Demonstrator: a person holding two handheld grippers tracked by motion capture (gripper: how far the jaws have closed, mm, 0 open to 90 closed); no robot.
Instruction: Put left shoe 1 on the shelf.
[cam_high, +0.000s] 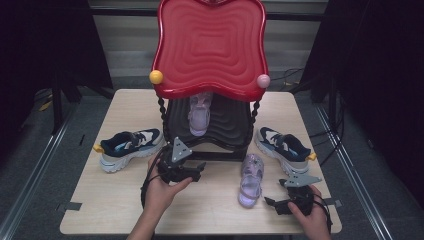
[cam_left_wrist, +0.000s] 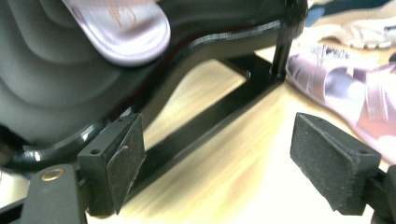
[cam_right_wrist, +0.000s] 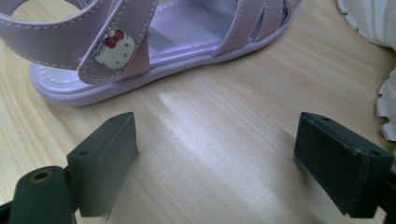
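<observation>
So the room is dark, with a grey floor (cam_high: 40, 150) and metal rails running along both sides of a light wooden tabletop (cam_high: 215, 210). Biggest thing on it is a shoe rack (cam_high: 210, 135) with a glossy red wavy top shelf and a black lower shelf, standing at the back middle. One lilac sandal (cam_high: 199, 115) sits on that black shelf. A navy and white sneaker (cam_high: 129, 147) lies left of the rack, and its mate (cam_high: 283, 147) lies to the right.

The second lilac sandal (cam_high: 249, 180) lies on the tabletop just in front of the rack's right corner, between the two grippers.

The left gripper (cam_high: 197, 172) is held low at the rack's front edge, pointing right toward that sandal, jaws apart with nothing between them. The right gripper (cam_high: 270, 202) rests near the front right edge, just beside the sandal's heel end, jaws also wide apart and holding nothing.
</observation>
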